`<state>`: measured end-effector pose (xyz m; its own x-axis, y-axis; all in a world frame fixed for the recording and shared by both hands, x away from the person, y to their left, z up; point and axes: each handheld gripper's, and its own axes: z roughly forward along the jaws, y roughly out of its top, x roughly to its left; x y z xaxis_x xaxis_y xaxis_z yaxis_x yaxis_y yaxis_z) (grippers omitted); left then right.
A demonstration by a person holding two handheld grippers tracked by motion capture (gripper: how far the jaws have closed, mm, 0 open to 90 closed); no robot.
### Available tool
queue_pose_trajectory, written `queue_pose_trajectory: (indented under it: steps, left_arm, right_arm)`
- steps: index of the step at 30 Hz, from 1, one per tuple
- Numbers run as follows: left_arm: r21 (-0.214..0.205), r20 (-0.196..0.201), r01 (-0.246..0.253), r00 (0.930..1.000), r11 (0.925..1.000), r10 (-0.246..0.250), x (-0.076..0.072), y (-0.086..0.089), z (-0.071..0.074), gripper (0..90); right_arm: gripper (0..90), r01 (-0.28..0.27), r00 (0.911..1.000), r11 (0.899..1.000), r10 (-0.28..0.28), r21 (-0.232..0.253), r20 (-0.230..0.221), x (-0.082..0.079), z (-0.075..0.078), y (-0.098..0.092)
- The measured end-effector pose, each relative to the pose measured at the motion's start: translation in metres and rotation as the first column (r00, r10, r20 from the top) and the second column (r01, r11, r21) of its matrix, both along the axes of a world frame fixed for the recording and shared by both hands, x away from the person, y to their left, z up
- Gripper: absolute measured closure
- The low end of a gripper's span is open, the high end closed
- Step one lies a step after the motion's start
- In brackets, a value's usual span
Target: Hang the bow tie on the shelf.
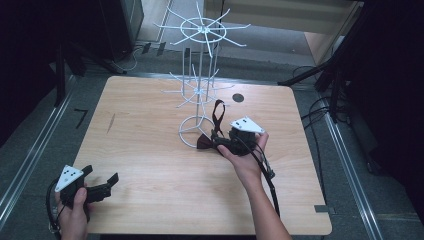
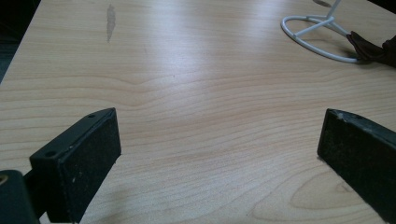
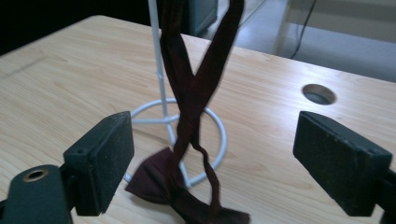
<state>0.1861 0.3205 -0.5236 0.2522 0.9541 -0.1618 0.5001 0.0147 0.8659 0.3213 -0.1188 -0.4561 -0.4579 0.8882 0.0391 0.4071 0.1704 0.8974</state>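
At the counter's point(image 1: 150, 200) near-left corner the left gripper point(image 1: 102, 186) hovered with its fingers point(image 2: 77, 163) spread wide on nothing, bare wood and a grey smudge point(image 2: 110, 21) ahead of it. Mid-counter stood a white wire display rack point(image 1: 200, 75), its ring base point(image 3: 219, 135) touching a dark red bow tie point(image 1: 207, 141). The right gripper view showed the strap point(image 3: 196, 84) rising in a crossed loop beside the pole, bow lying flat, between the right gripper's point(image 3: 212, 158) wide-open, empty fingers point(image 3: 105, 158), a cable hole point(image 3: 319, 94) beyond.

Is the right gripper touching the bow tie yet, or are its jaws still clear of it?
Apart. In the right gripper view the right gripper has its jaws wide open, and the bow tie hangs between them with bare table visible on either side.
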Motion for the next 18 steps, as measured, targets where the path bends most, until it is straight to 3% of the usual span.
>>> queue_pose_trajectory:
  steps: [5,18]
  left_arm:
    - [0.001,0.001,0.001,1.0,1.0,-0.001,0.0,0.0,0.0,0.1]
    - [0.004,0.004,0.002,1.0,1.0,-0.002,0.0,0.0,0.0,0.1]
  right_arm:
    - [5.7,-0.031,0.9995,0.999,0.031,0.017,-0.01,-0.007,0.0,-0.013]
    - [5.5,0.034,0.9994,0.999,-0.033,0.027,-0.004,-0.026,-0.007,-0.062]
